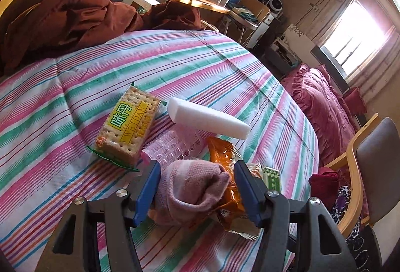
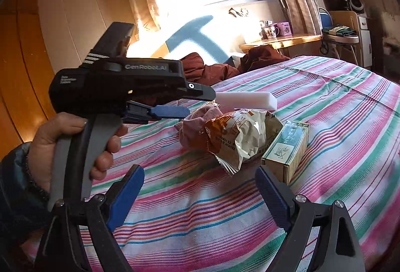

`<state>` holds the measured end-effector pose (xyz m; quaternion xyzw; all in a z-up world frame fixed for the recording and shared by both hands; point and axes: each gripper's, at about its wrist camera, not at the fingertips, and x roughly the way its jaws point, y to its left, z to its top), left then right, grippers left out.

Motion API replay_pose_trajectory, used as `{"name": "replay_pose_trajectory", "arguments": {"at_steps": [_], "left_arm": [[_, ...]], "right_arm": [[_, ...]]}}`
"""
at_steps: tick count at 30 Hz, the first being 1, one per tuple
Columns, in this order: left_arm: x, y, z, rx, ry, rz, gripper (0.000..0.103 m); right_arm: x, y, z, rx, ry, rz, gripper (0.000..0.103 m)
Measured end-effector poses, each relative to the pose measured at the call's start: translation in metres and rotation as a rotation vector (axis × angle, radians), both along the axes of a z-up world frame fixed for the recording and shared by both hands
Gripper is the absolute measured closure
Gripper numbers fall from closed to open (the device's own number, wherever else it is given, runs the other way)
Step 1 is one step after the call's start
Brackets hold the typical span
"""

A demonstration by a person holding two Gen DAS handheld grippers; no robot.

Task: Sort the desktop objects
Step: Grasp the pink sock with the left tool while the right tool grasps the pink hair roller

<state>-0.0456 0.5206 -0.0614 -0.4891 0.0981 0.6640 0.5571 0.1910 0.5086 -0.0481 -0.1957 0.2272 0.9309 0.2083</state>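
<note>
Two grippers: both over a bed with a striped sheet [image 1: 75, 97].
Left gripper [image 1: 197, 187]: jaws part open, standing either side of a pink sock [image 1: 190, 187]; the blue pads are near it, but I cannot tell whether they press it.
Right gripper [image 2: 200, 187]: jaws wide open, nothing between them, low over the sheet, near a green box [image 2: 287, 147].
Sock: lies on the sheet, touching an orange snack bag [image 1: 225, 159].
Snack bag: crumpled, between the sock and the green box.
Foam block [image 1: 207, 119]: white, resting on a pink plastic basket [image 1: 175, 147] behind the sock.
Cracker pack [image 1: 127, 127]: flat on the sheet, left of the basket.
Hand [image 2: 75, 144]: grips the left gripper's handle.
</note>
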Motion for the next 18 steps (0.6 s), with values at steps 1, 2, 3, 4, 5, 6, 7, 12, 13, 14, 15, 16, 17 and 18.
{"name": "replay_pose_trajectory", "arguments": {"at_steps": [1,2,3,4,5,6,7,12,13,14,15,16,17,18], "left_arm": [[0.001,-0.001,-0.003,-0.002,0.005,0.002,0.044],[0.002,-0.004,-0.005,-0.006,0.012,0.007,0.046],[0.002,-0.007,-0.007,-0.007,0.013,0.012,0.051],[0.002,-0.011,-0.008,-0.006,0.012,0.018,0.054],[0.002,-0.016,-0.009,-0.002,0.01,0.023,0.055],[0.002,-0.021,-0.009,0.004,0.009,0.028,0.057],[0.002,-0.027,-0.009,0.01,0.006,0.033,0.058],[0.005,-0.068,-0.005,0.044,-0.002,0.077,0.062],[0.006,-0.078,-0.004,0.051,-0.001,0.088,0.062],[0.007,-0.087,-0.003,0.054,0.003,0.097,0.062],[0.008,-0.097,-0.002,0.057,0.009,0.105,0.062],[0.01,-0.107,-0.001,0.061,0.014,0.114,0.062],[0.011,-0.117,0.0,0.065,0.018,0.123,0.062],[0.013,-0.127,0.001,0.071,0.024,0.132,0.062]], "right_arm": [[0.0,0.001,-0.001,-0.003,0.0,-0.001,0.011],[-0.001,0.002,-0.002,-0.008,-0.002,0.0,0.011],[-0.001,0.002,-0.003,-0.013,-0.003,0.0,0.011],[-0.001,0.003,-0.003,-0.016,-0.003,0.0,0.011],[0.0,0.003,-0.003,-0.017,-0.001,0.0,0.011],[0.0,0.003,-0.003,-0.018,-0.001,-0.001,0.011],[0.0,0.003,-0.003,-0.019,-0.003,-0.003,0.011],[-0.002,0.002,-0.004,-0.011,-0.017,-0.008,0.011],[-0.002,0.002,-0.005,-0.009,-0.021,-0.009,0.011],[-0.002,0.001,-0.005,-0.005,-0.024,-0.01,0.011],[-0.002,0.001,-0.005,-0.002,-0.028,-0.011,0.011],[-0.003,0.0,-0.005,0.001,-0.032,-0.011,0.011],[-0.003,-0.001,-0.005,0.003,-0.035,-0.012,0.011],[-0.003,-0.001,-0.005,-0.002,-0.037,-0.012,0.011]]}}
